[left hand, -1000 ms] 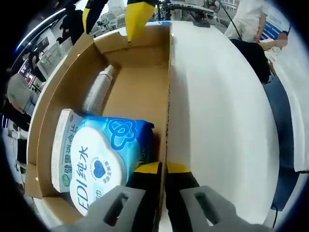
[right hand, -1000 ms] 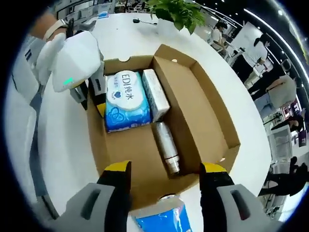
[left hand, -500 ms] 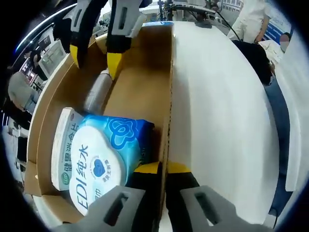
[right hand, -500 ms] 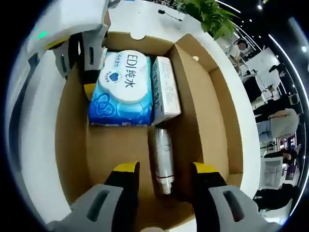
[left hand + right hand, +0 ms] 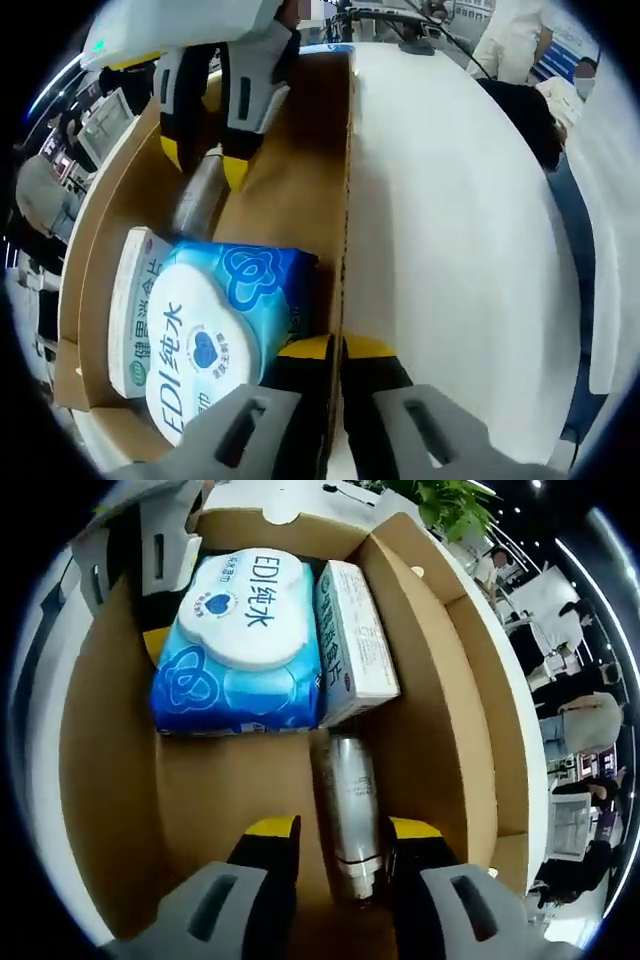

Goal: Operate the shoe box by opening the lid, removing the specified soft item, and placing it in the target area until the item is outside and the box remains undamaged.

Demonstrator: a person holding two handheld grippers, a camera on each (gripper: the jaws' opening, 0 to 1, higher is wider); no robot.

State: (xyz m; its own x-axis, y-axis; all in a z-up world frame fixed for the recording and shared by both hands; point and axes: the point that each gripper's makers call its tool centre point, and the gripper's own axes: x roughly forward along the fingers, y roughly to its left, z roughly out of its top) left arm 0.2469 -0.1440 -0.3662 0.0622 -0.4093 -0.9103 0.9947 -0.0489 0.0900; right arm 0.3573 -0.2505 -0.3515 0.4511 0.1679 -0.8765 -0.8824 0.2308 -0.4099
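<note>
The open cardboard shoe box [image 5: 115, 200] lies on a white table. Inside lie a blue soft wipes pack [image 5: 235, 305], a white carton [image 5: 128, 300] beside it and a silver bottle [image 5: 200, 195]. My left gripper [image 5: 336, 350] is shut on the box's side wall, right next to the pack. In the right gripper view the pack [image 5: 235, 650] and carton [image 5: 355, 640] are ahead, and the box wall [image 5: 445, 690] rises on the right. My right gripper [image 5: 343, 830] is down inside the box, open, with a jaw on either side of the bottle [image 5: 348, 800]. It also shows as the right gripper [image 5: 203, 165] in the left gripper view.
The white table [image 5: 450, 250] stretches beside the box. A person in dark clothes [image 5: 530, 115] stands at its far edge. A green plant [image 5: 450, 495] stands beyond the box, and more people stand further back [image 5: 585, 690].
My right gripper has come down into the box and its jaws have narrowed around the silver bottle. My left gripper keeps its hold on the box wall.
</note>
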